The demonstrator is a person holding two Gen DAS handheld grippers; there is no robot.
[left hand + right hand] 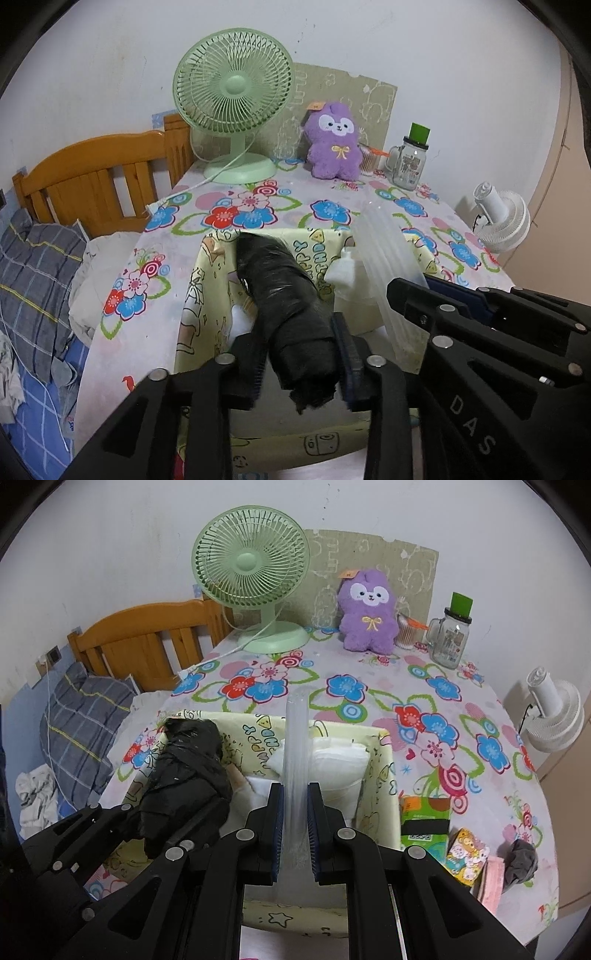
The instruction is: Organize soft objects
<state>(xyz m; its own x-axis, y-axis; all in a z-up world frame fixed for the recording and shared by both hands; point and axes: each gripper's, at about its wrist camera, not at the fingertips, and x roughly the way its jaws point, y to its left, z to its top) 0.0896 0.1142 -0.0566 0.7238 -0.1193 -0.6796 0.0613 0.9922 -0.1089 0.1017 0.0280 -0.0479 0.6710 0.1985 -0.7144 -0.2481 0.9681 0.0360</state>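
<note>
Two black hand-held grippers hovered over a pale yellow cartoon-print fabric box [384, 771] on a floral tablecloth. The left gripper [301, 363] held a rolled black cloth bundle [291, 314] loosely between part-open jaws; it could slip and fall outside the box. The right gripper [295, 812] was clamped on one clear plastic sheet [295, 738]. One white folded cloth [332, 760] lay inside.
</note>
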